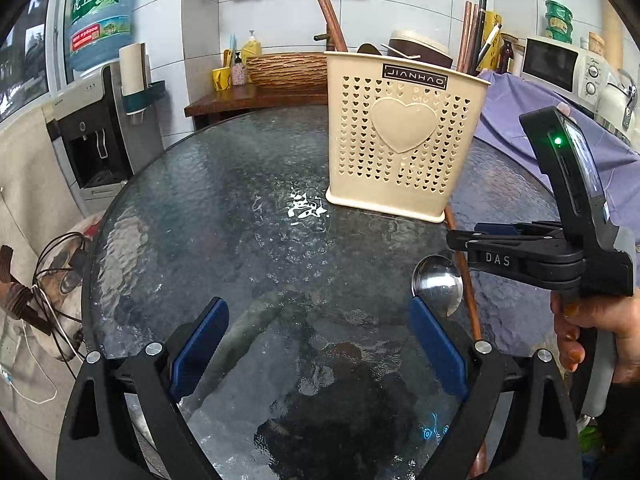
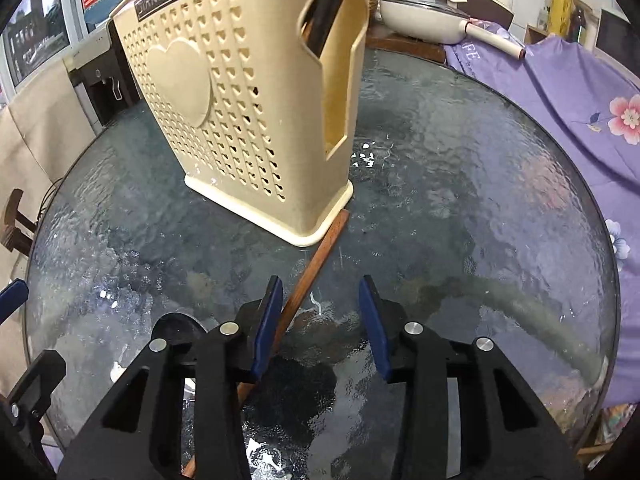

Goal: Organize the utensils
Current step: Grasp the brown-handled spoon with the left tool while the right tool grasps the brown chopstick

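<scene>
With a chopstick (image 2: pixel 316 256) and spoon (image 1: pixel 438 286) lying on the bench (image 1: pixel 240 220) below the holder (image 1: pixel 400 136), sorting looks unfinished: left tongs (image 1: pixel 320 340) gape wide and empty, right tongs (image 2: pixel 320 328) straddle the chopstick, ungripped.

Cream utensil holder (image 1: pixel 404 136) at twelve o'clock, peppered with tiny heart-shaped holes around one big solid heart, black label up top. Dark mottled glass table (image 1: pixel 224 216) beneath. Reddish-brown chopstick (image 2: pixel 316 256) at its foot, shiny silver spoon (image 1: pixel 438 284) at four o'clock. Lilac cloth (image 2: pixel 568 92), pink blossoms, at two o'clock.
</scene>
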`<action>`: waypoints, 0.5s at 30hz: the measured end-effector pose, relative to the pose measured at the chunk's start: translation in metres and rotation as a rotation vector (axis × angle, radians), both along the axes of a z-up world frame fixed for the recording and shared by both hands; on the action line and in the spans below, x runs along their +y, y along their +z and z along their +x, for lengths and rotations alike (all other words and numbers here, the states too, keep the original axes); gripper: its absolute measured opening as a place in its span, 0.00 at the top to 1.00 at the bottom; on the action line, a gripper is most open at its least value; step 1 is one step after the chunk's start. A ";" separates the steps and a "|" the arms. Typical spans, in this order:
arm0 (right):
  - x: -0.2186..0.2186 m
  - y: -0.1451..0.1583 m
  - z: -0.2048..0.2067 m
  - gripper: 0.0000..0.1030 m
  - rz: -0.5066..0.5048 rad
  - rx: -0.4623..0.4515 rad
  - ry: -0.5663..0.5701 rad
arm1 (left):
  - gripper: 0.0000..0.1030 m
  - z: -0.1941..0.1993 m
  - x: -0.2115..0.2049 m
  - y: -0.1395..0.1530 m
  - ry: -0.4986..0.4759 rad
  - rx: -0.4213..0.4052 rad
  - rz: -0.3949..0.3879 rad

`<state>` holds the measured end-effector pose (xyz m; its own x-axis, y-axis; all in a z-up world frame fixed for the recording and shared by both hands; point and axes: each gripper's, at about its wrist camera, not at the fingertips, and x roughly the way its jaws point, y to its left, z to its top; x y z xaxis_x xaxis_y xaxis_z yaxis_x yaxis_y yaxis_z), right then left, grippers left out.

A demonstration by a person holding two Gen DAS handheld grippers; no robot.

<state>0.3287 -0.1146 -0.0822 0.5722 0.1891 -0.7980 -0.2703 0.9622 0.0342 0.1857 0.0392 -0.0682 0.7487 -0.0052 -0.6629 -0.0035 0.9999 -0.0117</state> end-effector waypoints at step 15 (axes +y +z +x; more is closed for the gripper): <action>-0.036 0.003 -0.017 0.90 -0.022 0.034 0.134 | 0.13 0.011 -0.044 -0.013 -0.134 0.081 0.020</action>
<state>0.3117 -0.1506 -0.0791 0.5157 0.2445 -0.8211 -0.3960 0.9179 0.0246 0.1970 -0.0047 -0.0808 0.6866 -0.0871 -0.7218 0.1296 0.9916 0.0036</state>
